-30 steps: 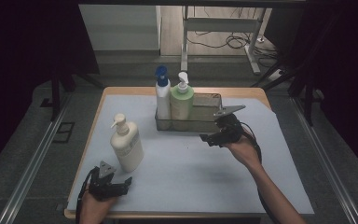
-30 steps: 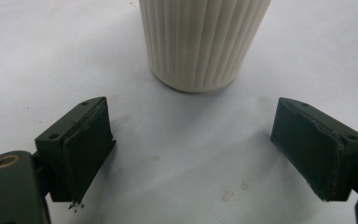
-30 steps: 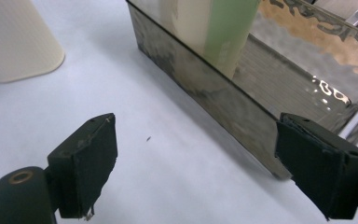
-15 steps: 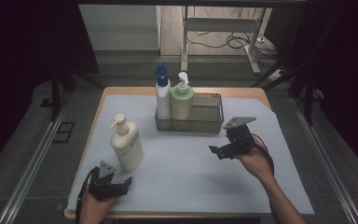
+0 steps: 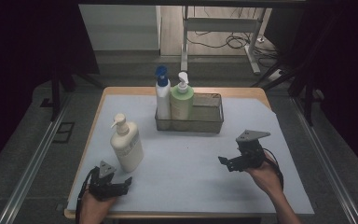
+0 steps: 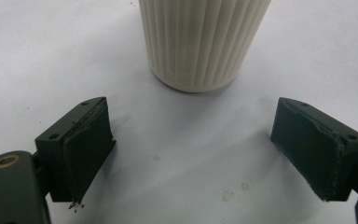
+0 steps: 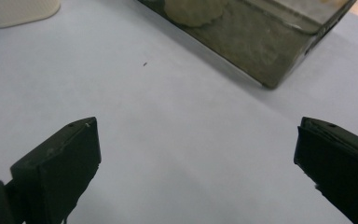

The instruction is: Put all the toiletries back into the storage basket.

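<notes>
- My left gripper (image 5: pixel 121 185) sits at the near-left corner of the table (image 5: pixel 121 92), low over the pale sheet (image 5: pixel 186 163). Jaws wide apart, nothing btwn them.
- In the left gripper view (image 6: pixel 196 163) the ribbed base of the cream bottle (image 6: pixel 204 42) stands straight ahead, just beyond the jaw tips, not touching either pad.
- From the high view, cream bottle (image 5: pixel 126 145) is upright on the sheet, pump head on top, just behind and a bit right of my left gripper.
- My right gripper (image 5: pixel 230 163) is over the sheet on the right side, near the front of the basket (image 5: pixel 213 123) but apart from it. Jaws have just been opening, now spread wide; nothing btwn them.
- Right gripper view (image 7: pixel 193 168): bare sheet btwn the pads, basket wall (image 7: pixel 256 44) running across the upper right, a corner of the cream bottle (image 7: pixel 18 11) at upper left.
- Basket sits mid-table toward the far edge. Inside, at its left end: white bottle w/ blue cap (image 5: pixel 162 98) and green bottle (image 5: pixel 182 101) w/ white pump, both upright, side by side, looks like touching. Right part of basket holds no bottle.
- Grey plate on top of the right gripper is in plain sight in the high view; cable loops by my right hand (image 5: pixel 265 175).
</notes>
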Motion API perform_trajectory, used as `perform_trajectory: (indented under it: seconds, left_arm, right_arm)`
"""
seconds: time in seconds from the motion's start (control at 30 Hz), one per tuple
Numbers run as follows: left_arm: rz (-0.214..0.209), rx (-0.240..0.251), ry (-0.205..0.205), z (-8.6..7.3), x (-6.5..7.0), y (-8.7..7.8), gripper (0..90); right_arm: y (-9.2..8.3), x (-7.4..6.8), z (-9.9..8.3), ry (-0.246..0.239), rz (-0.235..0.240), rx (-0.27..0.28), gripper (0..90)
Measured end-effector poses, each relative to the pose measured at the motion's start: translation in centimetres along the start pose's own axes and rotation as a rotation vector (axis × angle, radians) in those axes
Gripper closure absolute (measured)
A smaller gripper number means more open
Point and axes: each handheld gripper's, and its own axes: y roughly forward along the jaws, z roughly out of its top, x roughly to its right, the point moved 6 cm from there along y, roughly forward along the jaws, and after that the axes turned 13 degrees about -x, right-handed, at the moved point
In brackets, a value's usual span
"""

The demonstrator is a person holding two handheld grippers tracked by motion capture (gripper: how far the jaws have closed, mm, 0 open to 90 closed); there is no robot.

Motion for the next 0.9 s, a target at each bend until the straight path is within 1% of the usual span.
perform_trajectory:
  seconds: [0.13,0.2,0.47,0.57,0.77,0.8,0.9]
  left_arm:
    - [-0.002,0.001,-0.003,0.0,0.0,0.0,12.1]
    - [-0.002,-0.001,-0.002,0.0,0.0,0.0,12.1]
    - [-0.004,-0.007,-0.008,0.1,0.0,0.0,12.4]
    - [-0.004,-0.007,-0.008,0.1,0.0,0.0,12.4]
    - [-0.003,-0.003,-0.004,0.1,0.0,0.0,12.2]
    - [-0.003,-0.003,-0.004,0.0,0.0,0.0,12.1]
    - [-0.003,-0.003,-0.003,0.1,0.0,0.0,12.2]
  right_arm:
    - [0.4,0.0,-1.3,0.019,-0.004,0.006,0.2]
    - [0.7,0.0,-2.1,0.023,-0.011,0.002,0.2]
    - [2.3,0.0,-4.7,0.048,-0.002,-0.028,0.5]
    - [2.9,-0.1,-5.4,0.052,0.000,-0.045,0.5]
    - [4.2,-0.2,-6.5,0.048,-0.011,-0.069,0.5]
    - [4.4,-0.2,-6.7,0.047,-0.006,-0.074,0.5]
    - [4.9,-0.1,-7.2,0.048,-0.015,-0.087,0.0]
